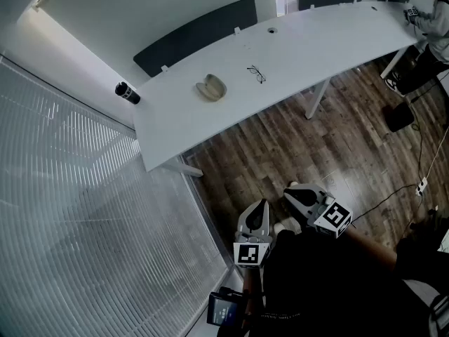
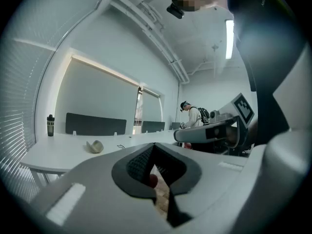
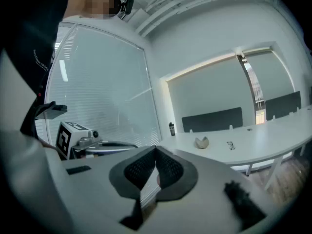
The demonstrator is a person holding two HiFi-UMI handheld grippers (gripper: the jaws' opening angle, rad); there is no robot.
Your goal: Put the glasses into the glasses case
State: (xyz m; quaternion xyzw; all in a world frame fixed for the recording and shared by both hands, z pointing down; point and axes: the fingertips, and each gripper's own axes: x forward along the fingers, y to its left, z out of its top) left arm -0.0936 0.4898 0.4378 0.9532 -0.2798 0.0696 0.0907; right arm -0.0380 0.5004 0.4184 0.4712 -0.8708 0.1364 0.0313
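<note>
Both grippers are held low by the person's body, over the wood floor [image 1: 337,146], well apart from the tabletop [image 1: 316,41]. Left gripper [image 1: 262,203]: fingers [image 2: 139,164] together, nothing between. Right gripper [image 1: 289,188]: same, fingers [image 3: 170,167] together and empty. Glasses [image 1: 256,74] lie on the tabletop, near the open glasses case [image 1: 210,88].

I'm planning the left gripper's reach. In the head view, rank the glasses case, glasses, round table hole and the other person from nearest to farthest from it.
From the left gripper:
1. Glasses case, left on the table, and glasses, just right of it: too close to call.
2. Table hole, near the back edge.
3. Other person, at the far right end.
</note>
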